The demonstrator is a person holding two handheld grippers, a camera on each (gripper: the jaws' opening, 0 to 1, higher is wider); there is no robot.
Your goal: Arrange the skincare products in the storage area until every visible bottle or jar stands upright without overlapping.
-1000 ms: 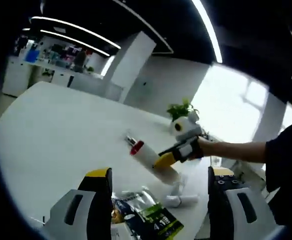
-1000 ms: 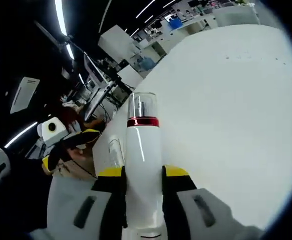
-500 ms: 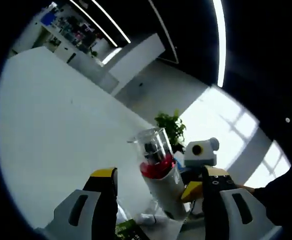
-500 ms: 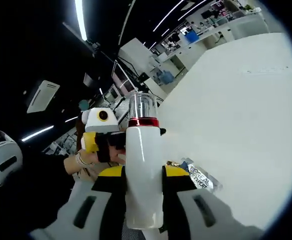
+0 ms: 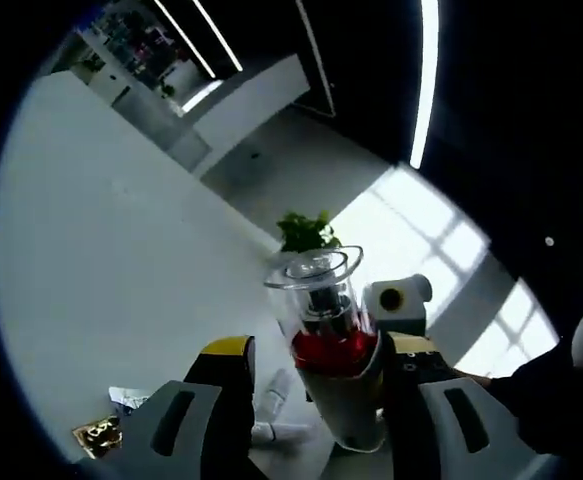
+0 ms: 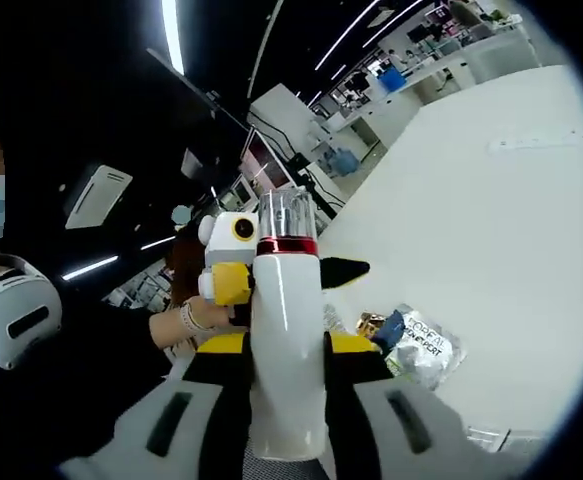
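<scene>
A white bottle (image 6: 287,330) with a red band and a clear cap is held upright above the white table (image 6: 491,230). My right gripper (image 6: 286,346) is shut on its body. In the left gripper view the same bottle (image 5: 329,335) stands between the jaws of my left gripper (image 5: 321,348). That gripper is open, with a gap on the left side and the bottle close to the right jaw. In the right gripper view one of its fingers (image 6: 343,268) pokes out from behind the bottle, beside a person's hand.
A silver and green sachet (image 6: 423,342) and a small gold item (image 6: 371,322) lie on the table below the bottle. A small white tube (image 5: 271,395) lies near the gold item (image 5: 96,435). A potted plant (image 5: 306,230) stands at the far table edge.
My left gripper has come closer to the bottle, so its jaws now flank it. The bottle stays in the right gripper. Both views have tilted.
</scene>
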